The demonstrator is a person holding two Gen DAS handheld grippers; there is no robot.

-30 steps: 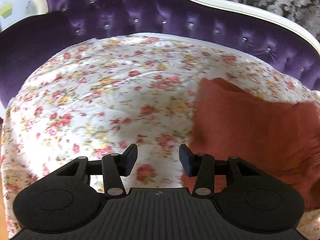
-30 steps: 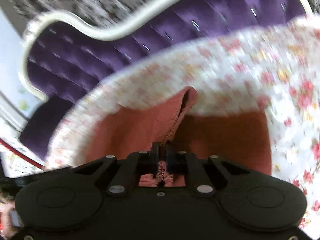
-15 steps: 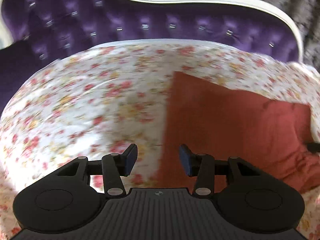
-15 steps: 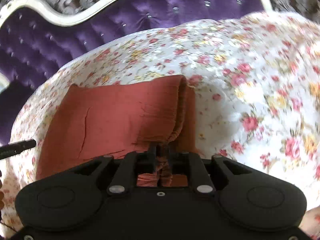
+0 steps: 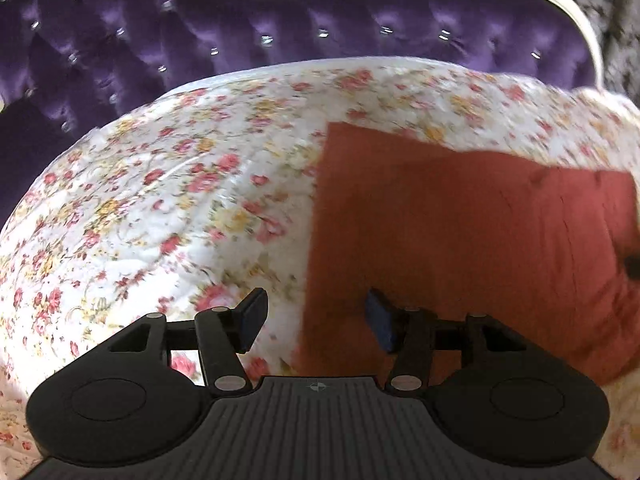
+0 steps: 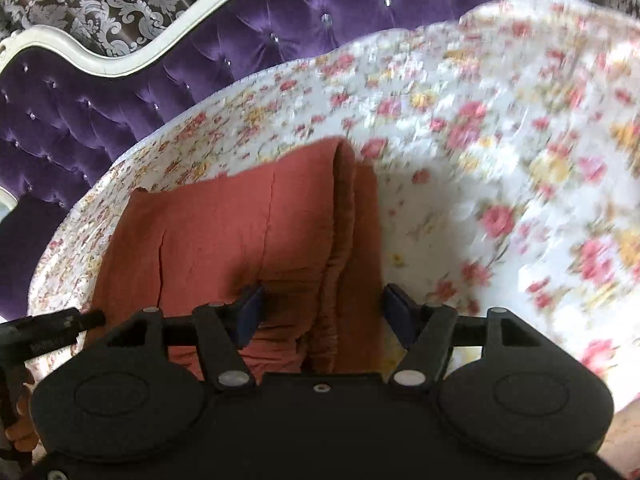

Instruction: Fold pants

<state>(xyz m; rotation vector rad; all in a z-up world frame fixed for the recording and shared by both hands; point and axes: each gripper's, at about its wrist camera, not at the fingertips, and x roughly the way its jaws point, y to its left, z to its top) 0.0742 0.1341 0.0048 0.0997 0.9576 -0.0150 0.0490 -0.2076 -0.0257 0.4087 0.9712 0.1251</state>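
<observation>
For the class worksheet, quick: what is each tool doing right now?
Left tool: open, holding nothing.
Right tool: open, astride the pants, not gripping.

left gripper [image 5: 316, 322] jaws apart over rust pants [image 5: 460, 240] edge.

Beyond the fingertips on both cams I see a floral bedsheet [image 5: 168, 208]: white ground, pink and yellow roses, slightly wrinkled, filling the area ahead and off to both sides. Further forward, past the sheet's far edge, a purple tufted headboard [image 5: 304, 28] stands upright, velvet look, shiny studs in the dimples. A curvy white frame [image 6: 120, 56] runs along its top. Behind that, top of the right cam, dark damask wallpaper [image 6: 100, 4] with a silver leaf pattern. Right-side sheet is motion-blurred.
</observation>
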